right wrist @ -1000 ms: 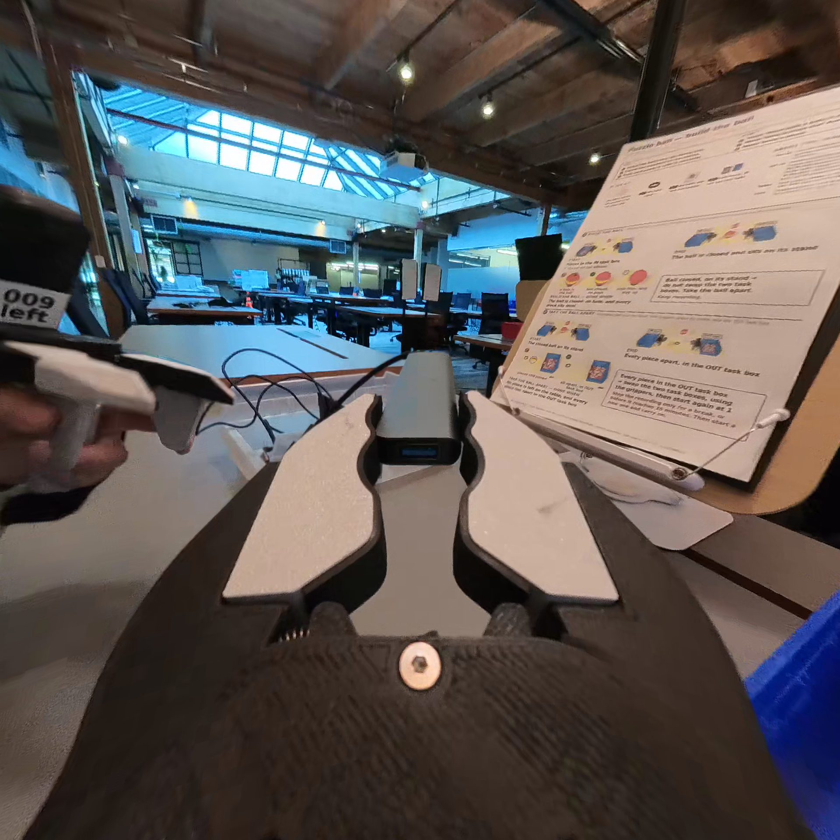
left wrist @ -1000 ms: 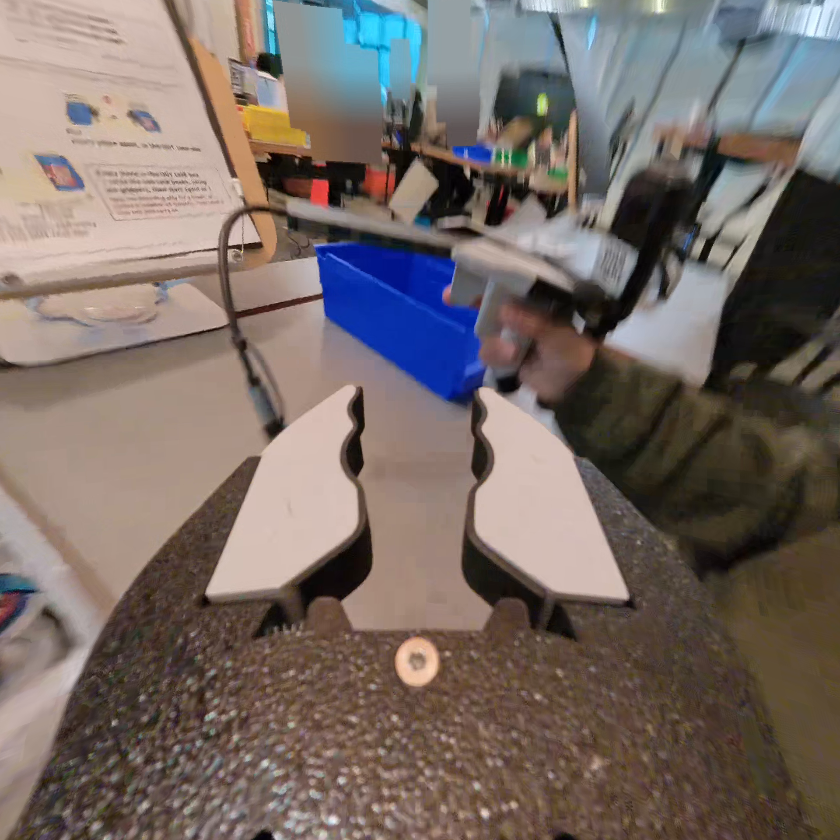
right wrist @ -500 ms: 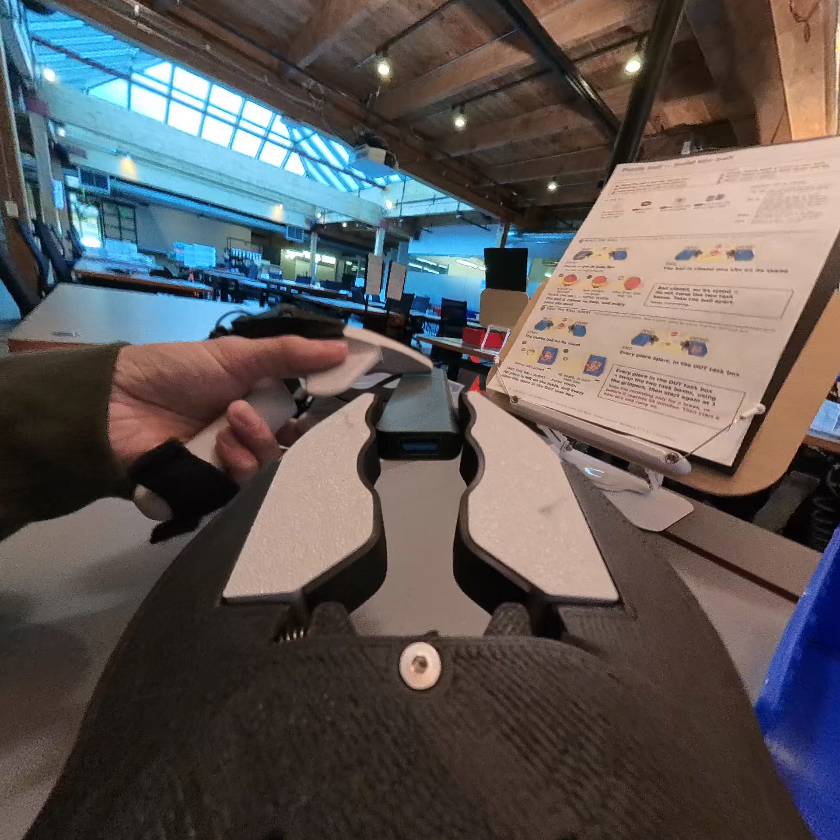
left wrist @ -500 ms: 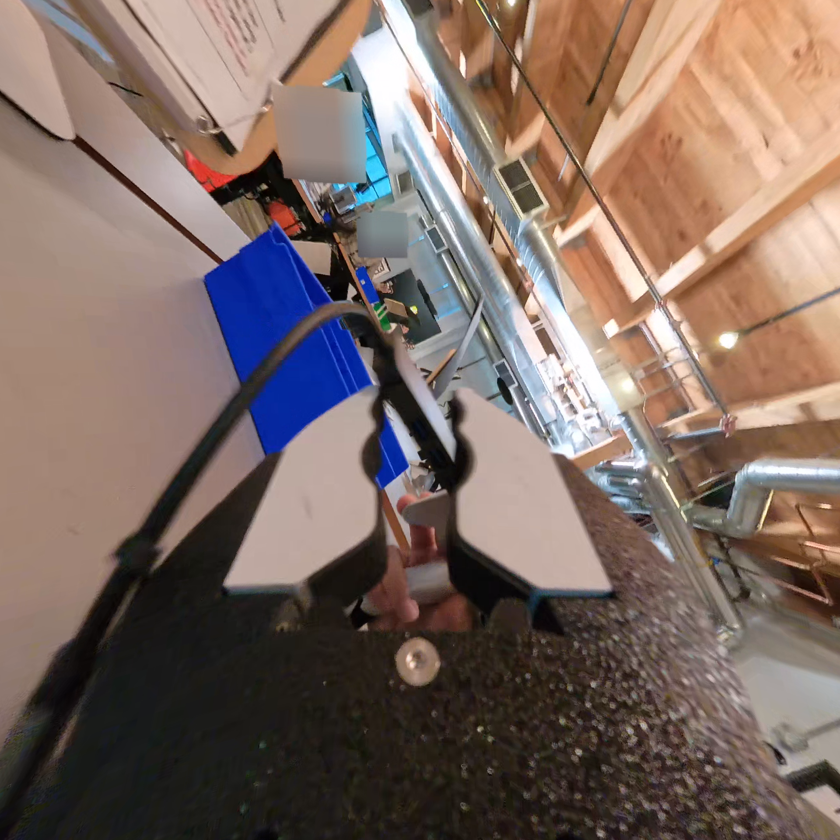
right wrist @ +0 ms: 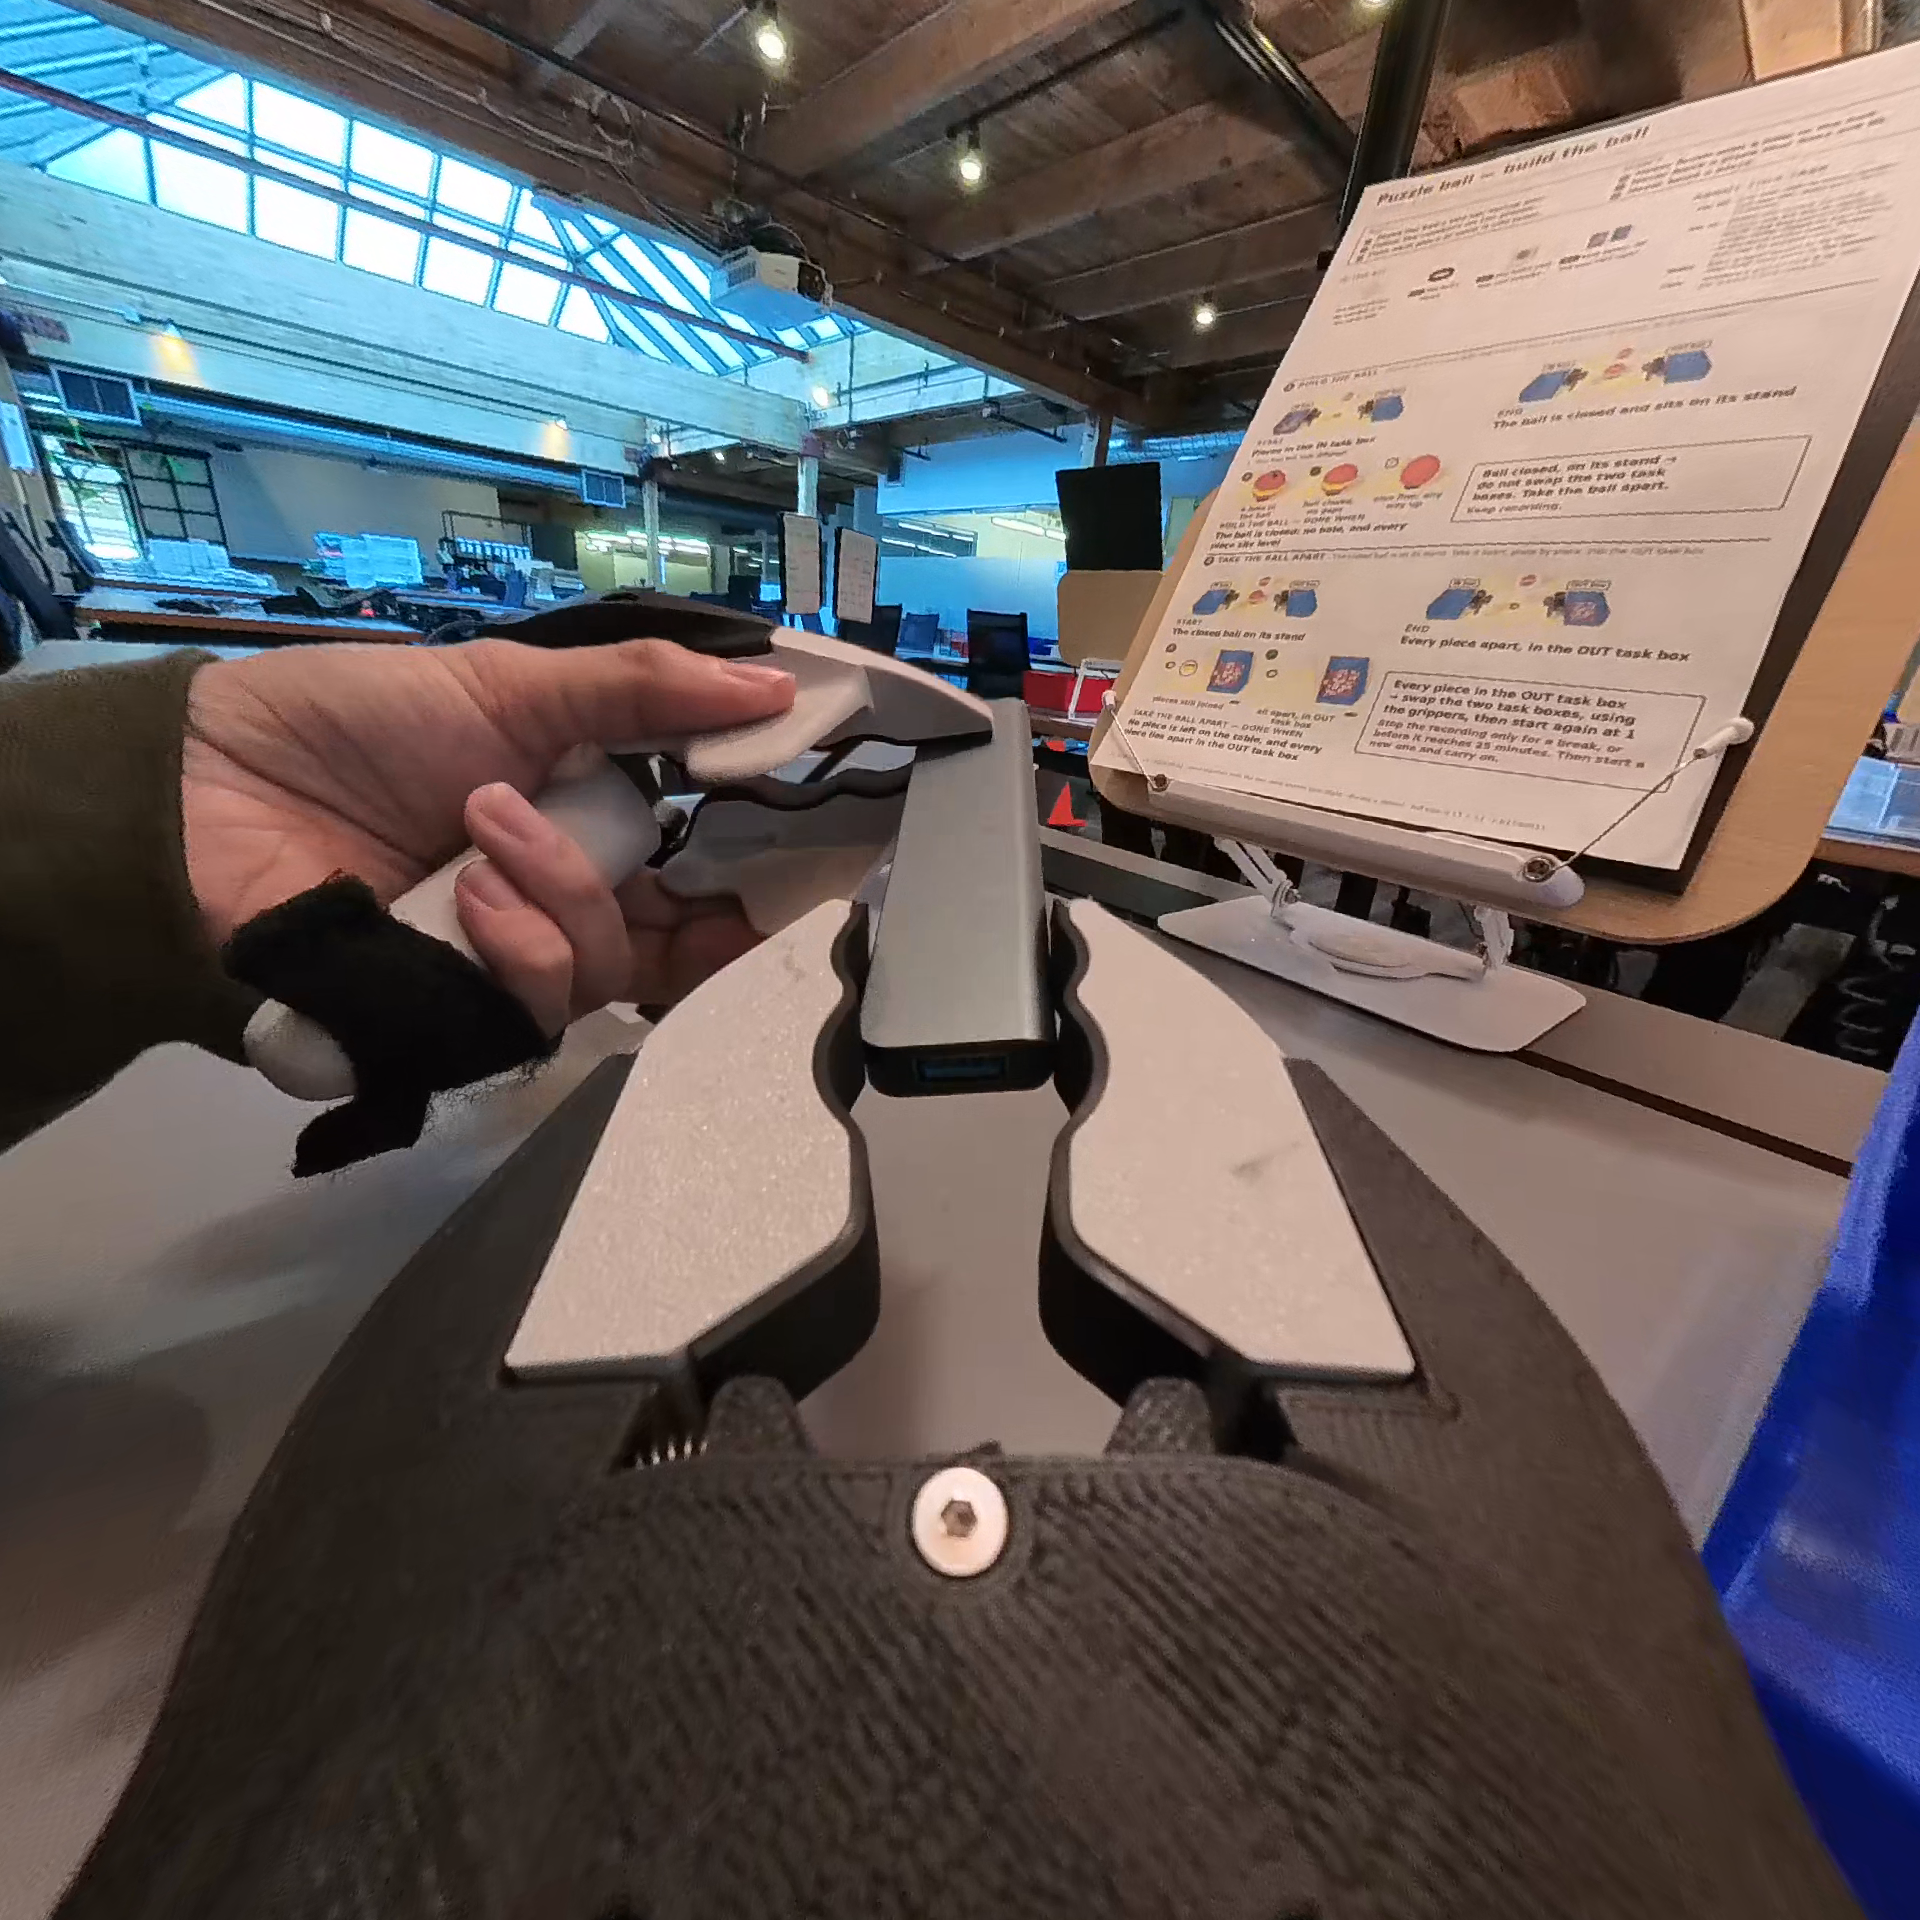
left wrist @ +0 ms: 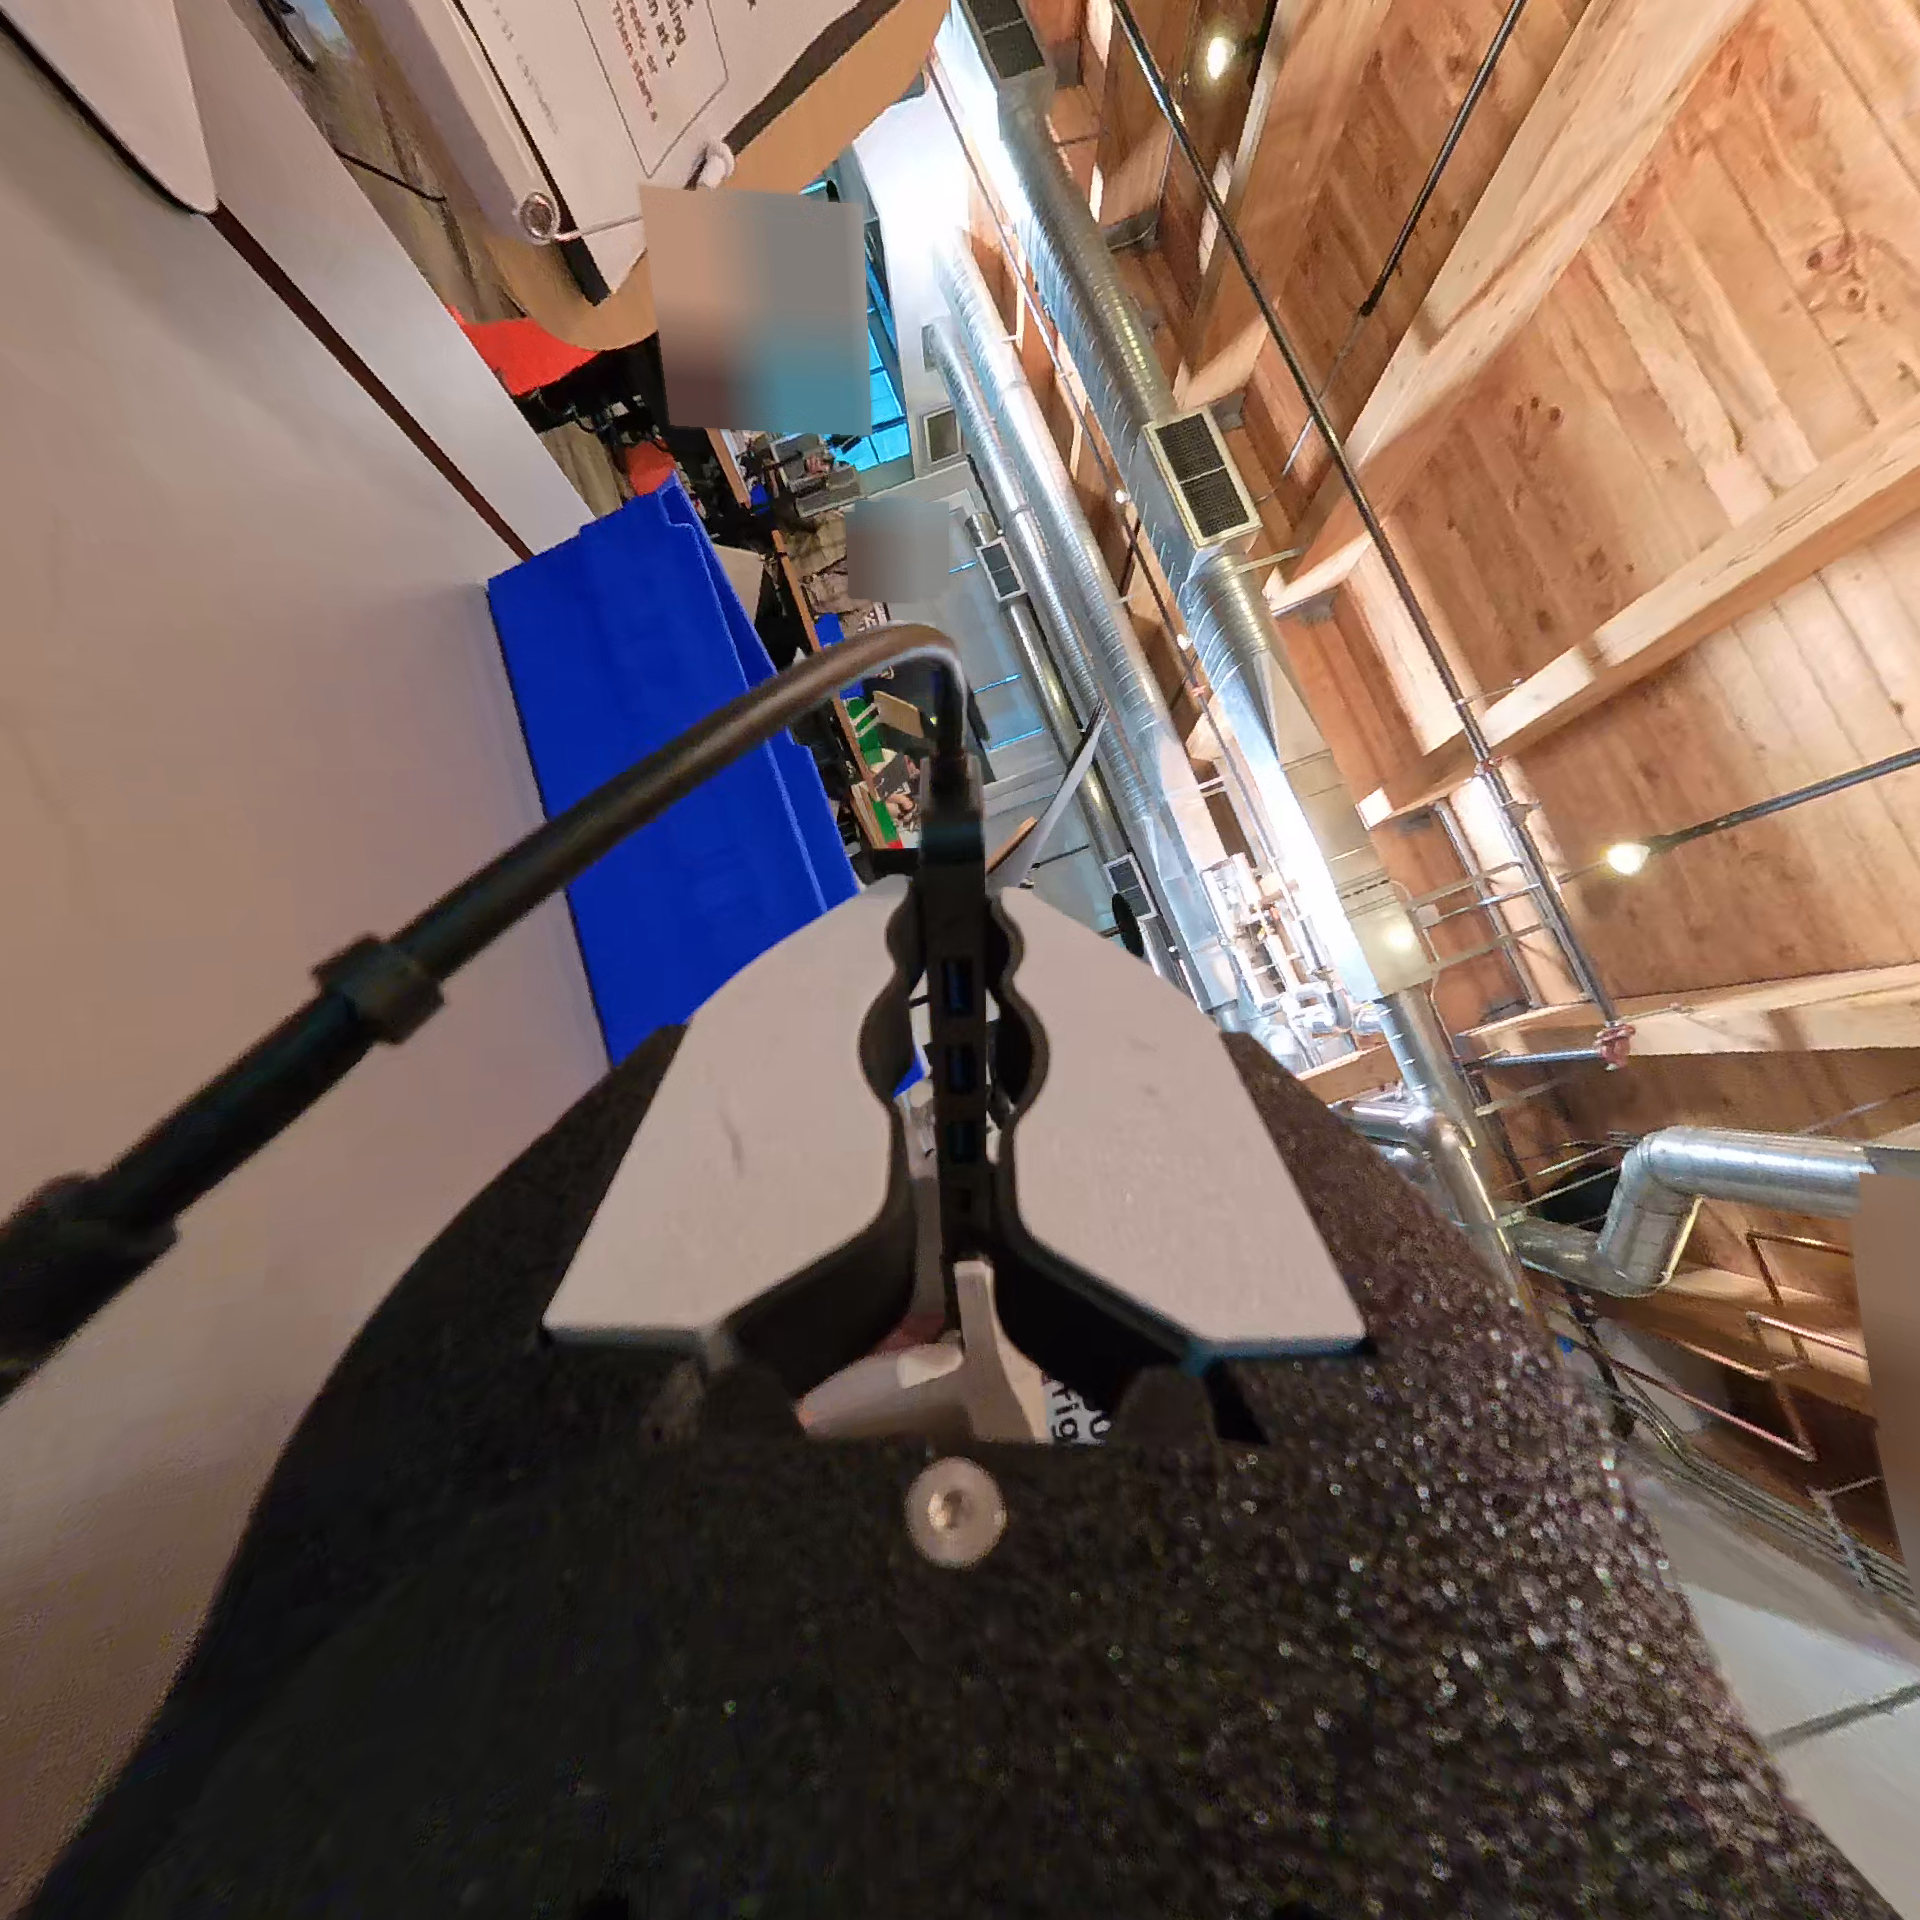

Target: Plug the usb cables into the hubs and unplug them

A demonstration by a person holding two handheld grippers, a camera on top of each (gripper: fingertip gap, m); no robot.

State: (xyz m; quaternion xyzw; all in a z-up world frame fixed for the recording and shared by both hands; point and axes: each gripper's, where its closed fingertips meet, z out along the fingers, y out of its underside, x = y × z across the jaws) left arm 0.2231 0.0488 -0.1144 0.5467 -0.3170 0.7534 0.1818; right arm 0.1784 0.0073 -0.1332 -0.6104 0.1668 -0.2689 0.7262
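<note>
A slim grey USB hub (right wrist: 961, 883) is held above the table, with one blue port facing my right wrist camera. My right gripper (right wrist: 956, 935) is shut on its near end. My left gripper (right wrist: 862, 748), held by a hand (right wrist: 416, 790), comes in from the left with one finger above the hub's far half and one below. In the left wrist view my left gripper (left wrist: 951, 925) is rolled on its side and shut on the hub (left wrist: 956, 1039), seen edge-on with blue ports. The hub's black cable (left wrist: 644, 790) arcs from its far end down to the left.
A blue bin (left wrist: 665, 790) stands on the grey table (left wrist: 156, 623); its corner also shows at the right edge of the right wrist view (right wrist: 1849, 1455). A tilted stand with an instruction sheet (right wrist: 1507, 540) stands at the back right. There is about 7 cm between the tips of the two grippers.
My left gripper has rolled onto its side, moved onto the hub's far half and shut on it. My right gripper has kept its hold on the hub.
</note>
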